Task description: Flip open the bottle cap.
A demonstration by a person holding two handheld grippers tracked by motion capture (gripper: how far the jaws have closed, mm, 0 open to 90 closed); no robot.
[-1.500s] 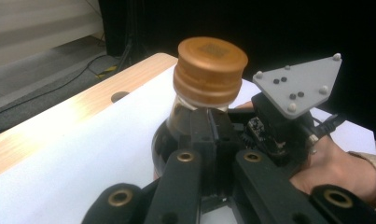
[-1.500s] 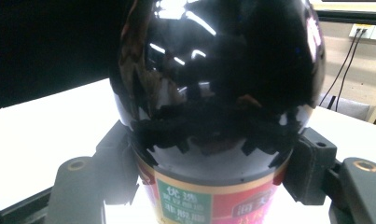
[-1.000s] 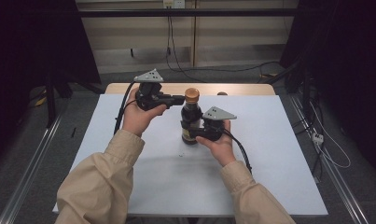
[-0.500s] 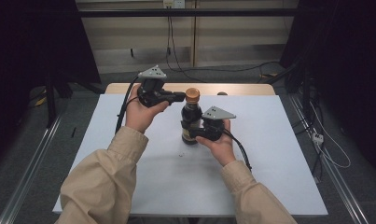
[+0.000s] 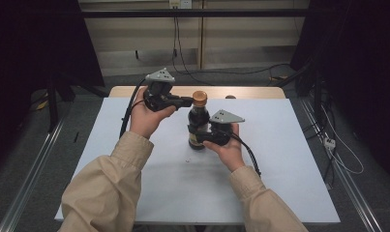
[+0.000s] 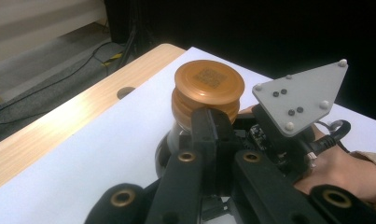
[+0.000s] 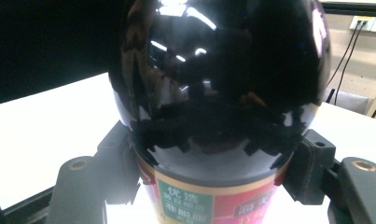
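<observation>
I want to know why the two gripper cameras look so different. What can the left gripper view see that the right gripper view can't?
The left gripper view alone shows the round orange-brown plastic cap, the shut left gripper at it, and the grey three-cornered plate. The right gripper view alone shows the red and green paper label, with the right gripper clamped there. Both show the dark glass bottle and white table.

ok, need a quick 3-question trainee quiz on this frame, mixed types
1. True or false: the right gripper is clamped on the dark bottle.
2. Which colour is the bottle's cap? A) white B) orange-brown C) blue
3. Fill in: the left gripper has its shut jaws at the bottle's ____.

Key: 1 true; 2 B; 3 cap. The bottle stands upright on the white table.
</observation>
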